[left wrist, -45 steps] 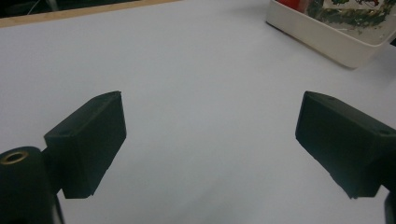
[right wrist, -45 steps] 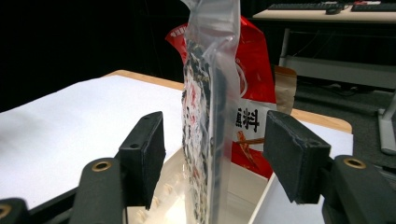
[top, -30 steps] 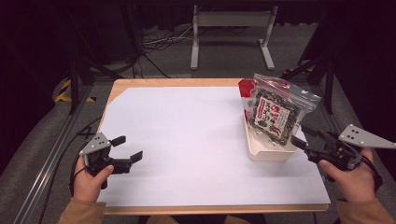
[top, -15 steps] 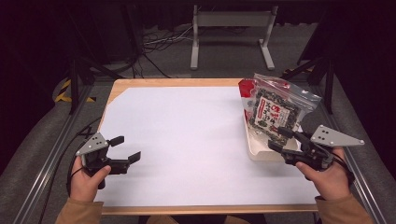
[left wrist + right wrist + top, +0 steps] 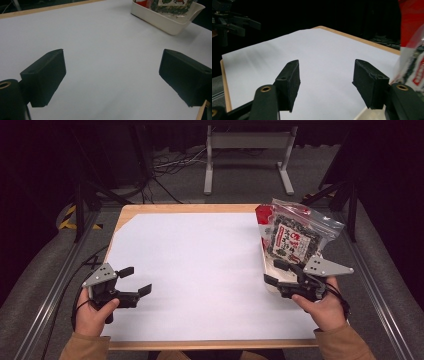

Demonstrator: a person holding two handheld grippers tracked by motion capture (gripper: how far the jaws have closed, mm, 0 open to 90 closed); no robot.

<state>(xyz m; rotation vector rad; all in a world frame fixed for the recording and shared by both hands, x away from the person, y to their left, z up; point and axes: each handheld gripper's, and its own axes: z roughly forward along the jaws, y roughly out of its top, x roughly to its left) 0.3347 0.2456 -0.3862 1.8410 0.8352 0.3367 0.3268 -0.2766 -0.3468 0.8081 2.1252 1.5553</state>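
Two tools, one per hand. Left tool: held low at the near left of the surface, jaws apart, nothing between them; in the left gripper view only bare white sheet lies between the two black jaws. Right tool: held at the near right, jaws apart and empty, just beside the near end of the tray; whether a jaw touches the tray cannot be told from the high view. In the right gripper view the gap between the jaws holds only white sheet.

One surface: wooden board covered by one white sheet, wood showing along the edges.

One cream tray, at the right side of the surface. One clear bag with dark contents and a printed label stands in it, leaning, its top above the tray rim. A red item sits at the far end of the tray, mostly hidden by the bag; what it is cannot be made out.

Left gripper view: tray cut off at the top edge. Right gripper view: bag cut off at the right edge, label print blurred.
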